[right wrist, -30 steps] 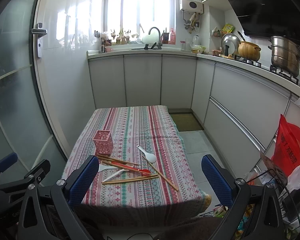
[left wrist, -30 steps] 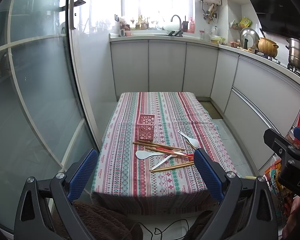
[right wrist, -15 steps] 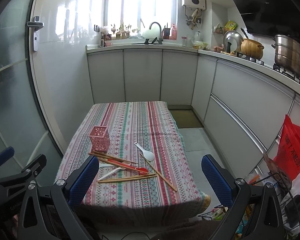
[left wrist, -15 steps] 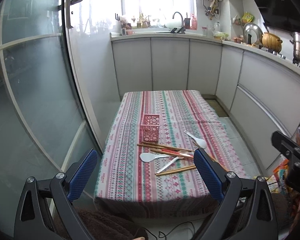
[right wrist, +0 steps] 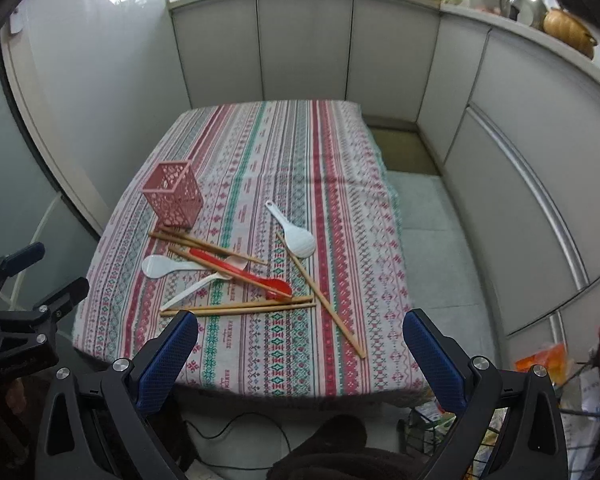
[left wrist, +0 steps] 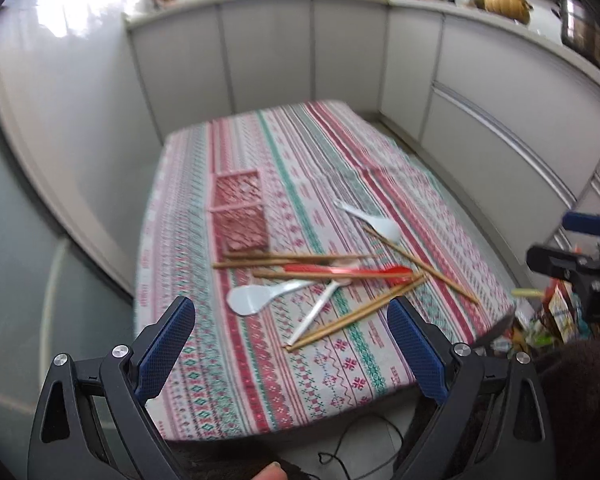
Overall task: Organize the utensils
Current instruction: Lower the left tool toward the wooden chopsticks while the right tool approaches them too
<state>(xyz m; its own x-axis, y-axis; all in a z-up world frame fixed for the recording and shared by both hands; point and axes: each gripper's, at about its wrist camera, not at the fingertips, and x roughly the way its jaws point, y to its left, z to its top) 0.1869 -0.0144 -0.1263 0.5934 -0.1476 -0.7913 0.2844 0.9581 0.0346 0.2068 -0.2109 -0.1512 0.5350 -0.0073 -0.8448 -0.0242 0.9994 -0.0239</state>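
A: Where are we vs a sec ago?

B: Both views have tipped down and come in closer. The window and tap are mostly out of frame now and the table (right wrist: 340,360) fills the middle. Left view is smeared, so that one's prob mid-swing.

A: Tools?

B: Left gripper (left wrist: 290,328) and right gripper (right wrist: 300,340) both spread wide, nothing between the pads. Neither is touching anything.

A: And the stuff to sort?

B: Taking the pink basket (right wrist: 173,194) as ref: it stands upright and looks empty. Chopsticks (right wrist: 236,307) lie scattered just in front of it, crossing each other. The red spoon (right wrist: 240,270) lies across the pile. One white spoon (right wrist: 168,266) is in front of the basket, another white spoon (right wrist: 296,236) off to its right, and a third thin white one sits w/ the sticks.

A: So?

B: We'd say nothing's sorted yet; we're only lining up a first pick, likely sticks nearest us.
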